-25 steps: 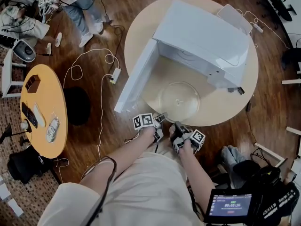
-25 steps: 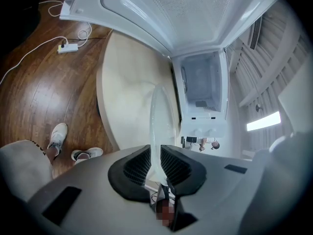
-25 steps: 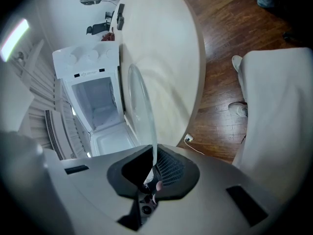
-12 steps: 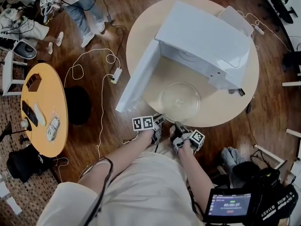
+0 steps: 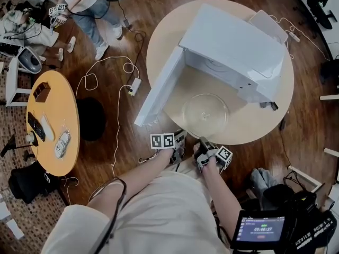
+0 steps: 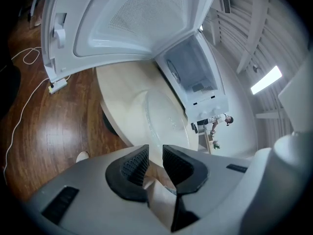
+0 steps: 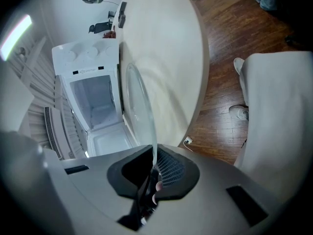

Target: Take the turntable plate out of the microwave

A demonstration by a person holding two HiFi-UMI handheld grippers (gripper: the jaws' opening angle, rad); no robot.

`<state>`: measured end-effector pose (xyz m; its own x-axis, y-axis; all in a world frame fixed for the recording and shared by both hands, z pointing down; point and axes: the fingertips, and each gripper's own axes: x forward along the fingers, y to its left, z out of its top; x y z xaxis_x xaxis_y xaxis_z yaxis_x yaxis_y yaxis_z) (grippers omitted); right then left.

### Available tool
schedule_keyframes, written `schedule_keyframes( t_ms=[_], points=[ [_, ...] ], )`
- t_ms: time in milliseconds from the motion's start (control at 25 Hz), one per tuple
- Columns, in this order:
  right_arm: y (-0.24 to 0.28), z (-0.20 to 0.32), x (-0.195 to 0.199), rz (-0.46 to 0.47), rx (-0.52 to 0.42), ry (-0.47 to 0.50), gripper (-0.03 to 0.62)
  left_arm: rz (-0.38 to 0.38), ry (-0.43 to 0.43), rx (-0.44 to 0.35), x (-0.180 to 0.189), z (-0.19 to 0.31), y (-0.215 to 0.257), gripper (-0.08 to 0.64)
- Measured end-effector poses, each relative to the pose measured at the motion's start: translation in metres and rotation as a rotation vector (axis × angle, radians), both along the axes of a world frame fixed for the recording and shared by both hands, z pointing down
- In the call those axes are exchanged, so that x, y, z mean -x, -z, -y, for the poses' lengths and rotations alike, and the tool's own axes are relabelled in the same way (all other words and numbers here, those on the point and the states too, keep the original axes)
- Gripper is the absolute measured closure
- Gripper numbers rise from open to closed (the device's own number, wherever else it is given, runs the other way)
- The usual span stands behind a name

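Clear glass turntable plate, round and so without any long axis, lies flat on the pale round wooden table. It is outside the white box-shaped microwave, just in front of it. The microwave's white door stands swung wide and its cavity faces the plate; the right gripper view shows white inner walls and floor there. The right gripper is clamped on the plate's near rim, the glass edge pinched between its black ribbed pads. The left gripper sits just beside that rim. Its jaws have just been opening and stand apart, with nothing between them.
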<state>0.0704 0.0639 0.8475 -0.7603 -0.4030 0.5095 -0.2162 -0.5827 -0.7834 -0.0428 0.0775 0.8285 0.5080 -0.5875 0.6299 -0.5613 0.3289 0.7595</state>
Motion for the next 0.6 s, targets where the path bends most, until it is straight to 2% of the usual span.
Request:
schedule_keyframes(
  t_ms=[360,600],
  points=[
    [-0.014,0.004,-0.001,-0.019,-0.004,0.001,0.564,0.006,-0.022,-0.018,0.006,-0.006,0.009,0.488],
    [-0.015,0.004,-0.001,-0.036,0.027,-0.007,0.563,0.017,-0.019,-0.039,0.010,0.001,0.015,0.488]
  ],
)
